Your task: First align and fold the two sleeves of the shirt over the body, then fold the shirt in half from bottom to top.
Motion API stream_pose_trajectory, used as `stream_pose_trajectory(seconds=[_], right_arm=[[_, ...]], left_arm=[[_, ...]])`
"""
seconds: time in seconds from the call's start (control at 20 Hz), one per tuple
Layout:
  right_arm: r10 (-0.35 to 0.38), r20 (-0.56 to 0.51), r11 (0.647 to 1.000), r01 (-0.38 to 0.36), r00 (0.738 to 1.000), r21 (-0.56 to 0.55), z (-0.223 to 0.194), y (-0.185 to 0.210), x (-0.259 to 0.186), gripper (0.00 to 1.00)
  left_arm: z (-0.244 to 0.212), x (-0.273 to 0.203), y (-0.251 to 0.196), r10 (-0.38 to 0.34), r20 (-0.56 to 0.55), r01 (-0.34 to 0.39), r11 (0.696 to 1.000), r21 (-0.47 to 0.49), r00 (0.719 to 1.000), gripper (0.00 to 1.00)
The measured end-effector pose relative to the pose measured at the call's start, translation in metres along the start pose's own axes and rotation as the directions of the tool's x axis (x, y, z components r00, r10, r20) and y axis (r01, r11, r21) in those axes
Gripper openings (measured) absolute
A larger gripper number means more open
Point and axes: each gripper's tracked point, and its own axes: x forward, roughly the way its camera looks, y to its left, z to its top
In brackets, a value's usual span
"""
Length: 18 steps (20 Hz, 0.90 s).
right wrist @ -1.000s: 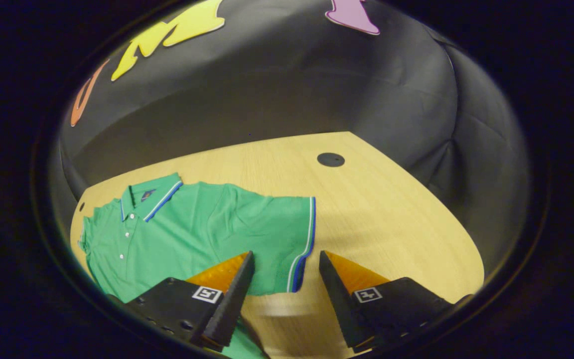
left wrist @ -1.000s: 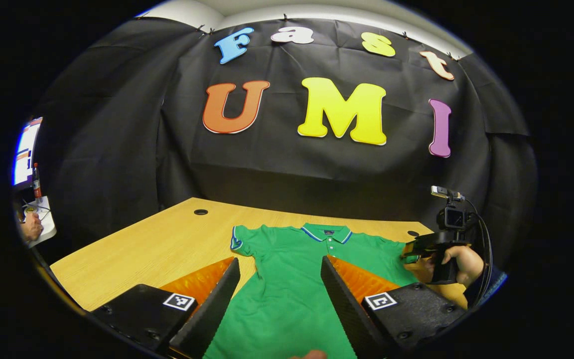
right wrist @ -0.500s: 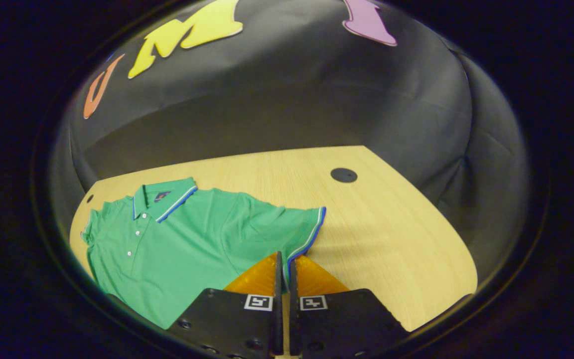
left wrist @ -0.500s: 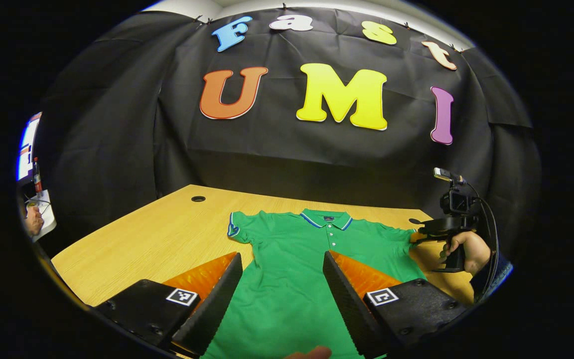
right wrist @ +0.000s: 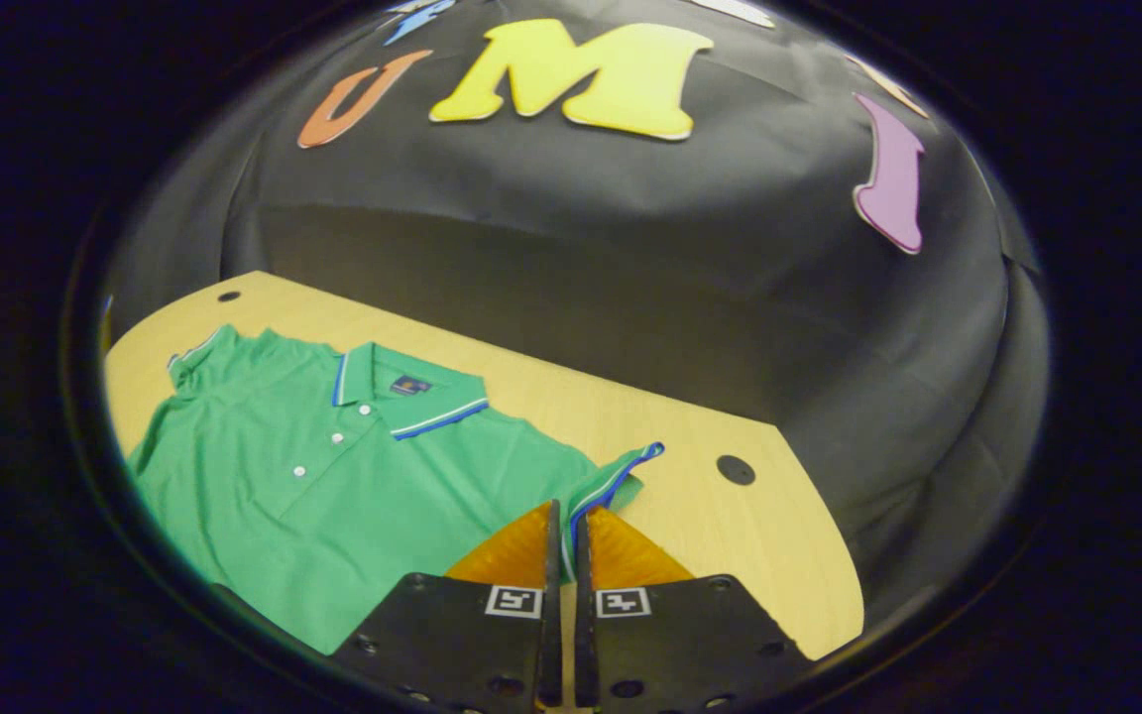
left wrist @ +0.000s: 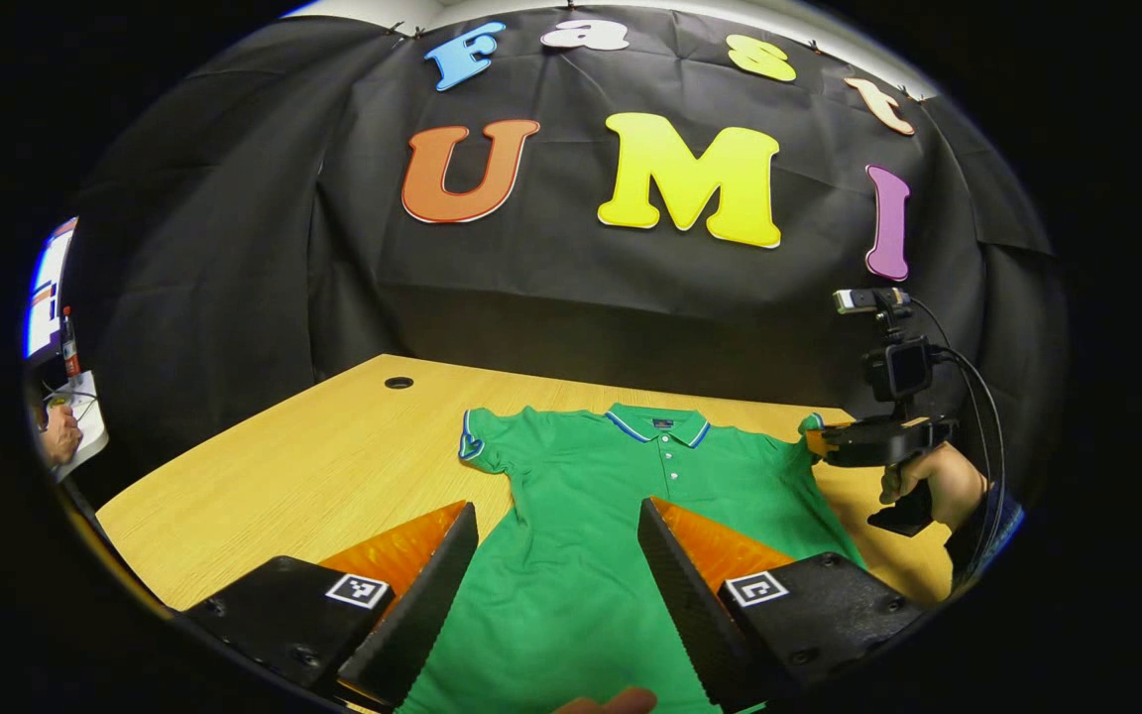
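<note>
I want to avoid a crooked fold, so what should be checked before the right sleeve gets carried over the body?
1. Right tool shut on the right sleeve: ok, its cuff is pinched between the fingers.
2. Sleeve raised off the table: ok, seen in the left gripper view.
3. Shirt body lying flat, collar at the far end: ok.
4. Left tool open over the lower body, pressing on nothing: ok.
5. Left sleeve unfolded: ok, untouched.
6. Hem lying straight: cannot tell.
</note>
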Motion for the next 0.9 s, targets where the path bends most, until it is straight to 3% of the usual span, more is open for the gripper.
stream_pose_trajectory(seconds=[0.25, 0.35, 0.5, 0.55, 0.65, 0.9], right_arm=[[0.069, 0.073, 0.992, -0.060, 0.995, -0.111, 0.014, 0.045, -0.008, 0.05], [0.123, 0.105, 0.989, -0.113, 0.987, -0.100, 0.019, 0.061, -0.018, 0.12], [0.132, 0.166, 0.991, -0.128, 0.977, -0.037, 0.034, 0.060, -0.046, 0.80], [0.141, 0.184, 0.990, -0.142, 0.973, -0.011, 0.039, 0.060, -0.059, 0.92], [0.139, 0.229, 0.987, -0.154, 0.964, 0.050, 0.048, 0.053, -0.083, 0.98], [0.089, 0.320, 0.984, -0.133, 0.943, 0.119, 0.067, 0.022, -0.159, 0.95]], left_arm=[[-0.003, 0.004, 0.002, 0.002, -0.010, -0.002, 1.000, -0.029, 1.000, 1.00], [-0.007, 0.008, 0.008, 0.016, -0.021, -0.017, 0.999, -0.034, 1.000, 1.00], [-0.011, 0.014, 0.014, 0.037, -0.039, -0.039, 0.998, -0.052, 0.999, 1.00], [-0.009, 0.013, 0.018, 0.045, -0.037, -0.047, 0.997, -0.059, 0.998, 1.00], [-0.004, 0.012, 0.021, 0.057, -0.038, -0.059, 0.995, -0.078, 0.998, 1.00], [0.042, 0.011, 0.019, 0.040, -0.034, -0.043, 0.993, -0.106, 0.999, 1.00]])
